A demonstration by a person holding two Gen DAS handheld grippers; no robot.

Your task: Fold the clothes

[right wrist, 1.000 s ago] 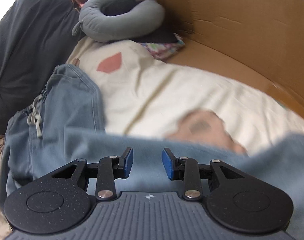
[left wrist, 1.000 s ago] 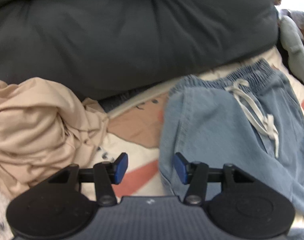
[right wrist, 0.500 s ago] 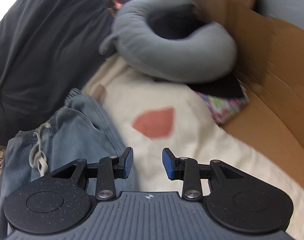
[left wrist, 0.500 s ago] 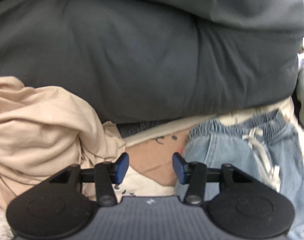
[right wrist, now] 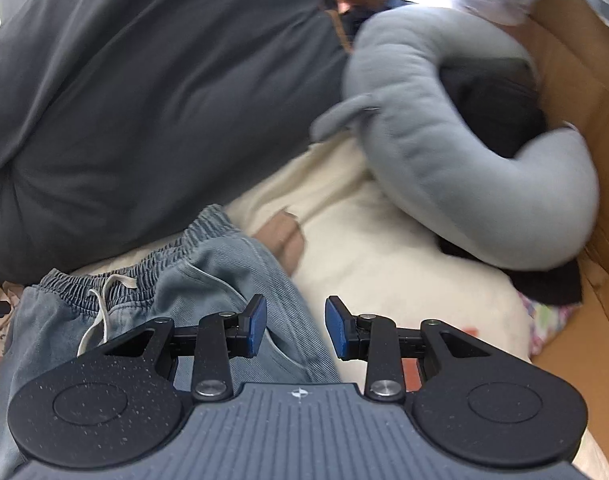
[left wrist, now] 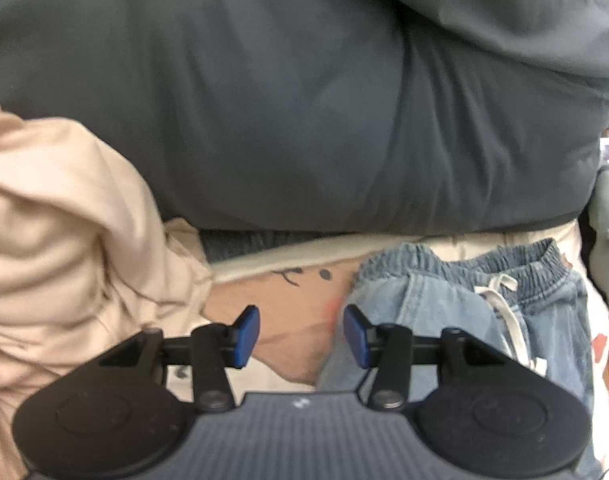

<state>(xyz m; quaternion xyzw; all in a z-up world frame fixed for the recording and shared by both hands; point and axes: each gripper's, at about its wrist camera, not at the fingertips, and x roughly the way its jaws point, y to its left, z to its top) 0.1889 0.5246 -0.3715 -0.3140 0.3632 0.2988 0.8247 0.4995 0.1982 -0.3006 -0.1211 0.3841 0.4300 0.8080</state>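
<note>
While both grippers hover over the bed sheet [right wrist: 384,264] | left gripper [left wrist: 301,334] unclenched, empty, beside jeans' edge | right gripper [right wrist: 295,326] unclenched, empty, over jeans' other edge | jeans [right wrist: 208,280] flat on sheet, waistband against dark duvet [left wrist: 288,100] | beige garment [left wrist: 64,220] heaped beside them

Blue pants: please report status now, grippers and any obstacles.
Left gripper and right gripper: jaws open, empty. Blue pants flat on the bedsheet, waistband up. Beige garment heaped beside them.
</note>
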